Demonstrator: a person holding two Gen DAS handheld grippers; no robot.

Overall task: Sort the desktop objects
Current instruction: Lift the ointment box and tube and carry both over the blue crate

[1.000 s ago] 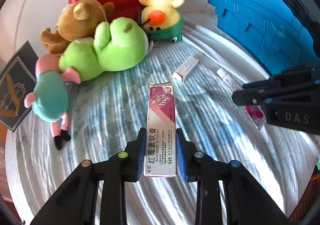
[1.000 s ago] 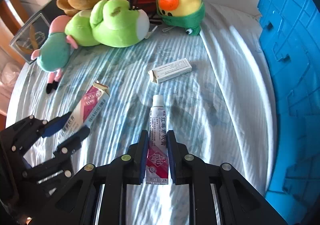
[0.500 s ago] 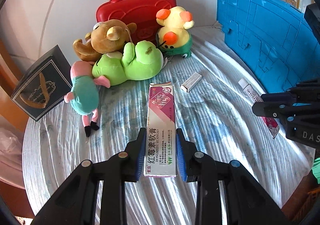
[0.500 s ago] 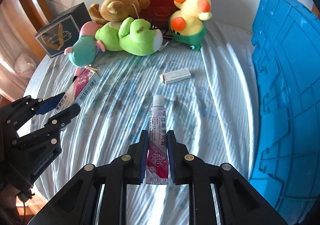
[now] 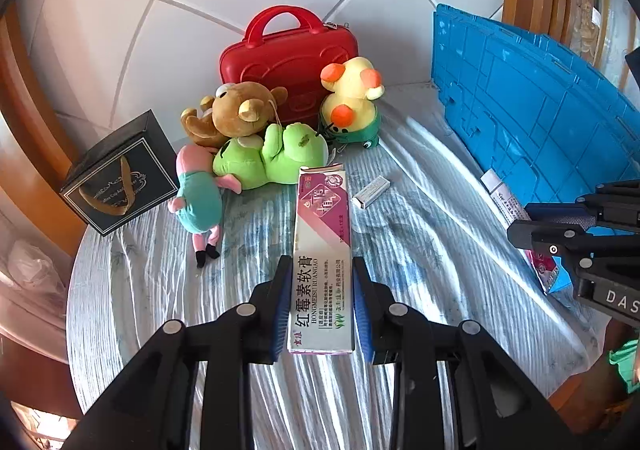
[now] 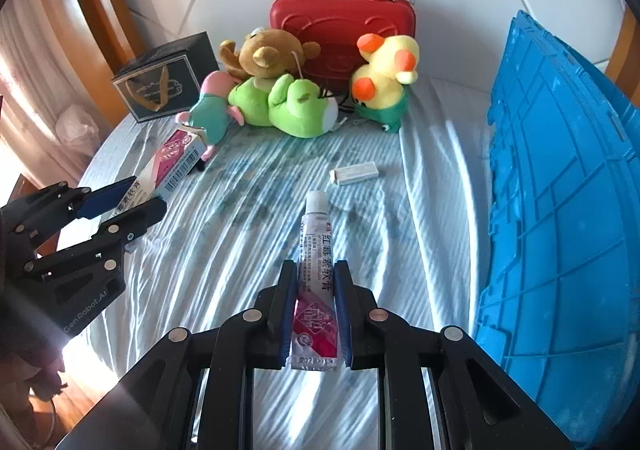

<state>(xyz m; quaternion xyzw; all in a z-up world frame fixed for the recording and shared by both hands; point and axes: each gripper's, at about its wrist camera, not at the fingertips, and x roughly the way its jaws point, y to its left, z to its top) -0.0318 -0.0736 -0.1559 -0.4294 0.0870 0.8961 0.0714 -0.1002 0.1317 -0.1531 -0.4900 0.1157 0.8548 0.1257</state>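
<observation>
My left gripper [image 5: 320,290] is shut on a long pink-and-white ointment carton [image 5: 323,250], held above the table; it also shows in the right wrist view [image 6: 168,166]. My right gripper [image 6: 316,290] is shut on a white-and-red ointment tube [image 6: 316,258], cap pointing away; the tube also shows in the left wrist view [image 5: 508,206]. A small white box [image 6: 355,172] lies on the striped cloth ahead of the tube.
A blue crate [image 6: 560,190] stands along the right. At the back are a red case [image 6: 342,22], brown bear [image 6: 268,54], green plush [image 6: 288,106], yellow duck [image 6: 384,78], pink-and-teal pig [image 6: 208,110] and a black gift box [image 6: 164,82].
Both grippers have risen and pulled back from the table with the carton and the tube still held. The toys and the small box look smaller and farther away.
</observation>
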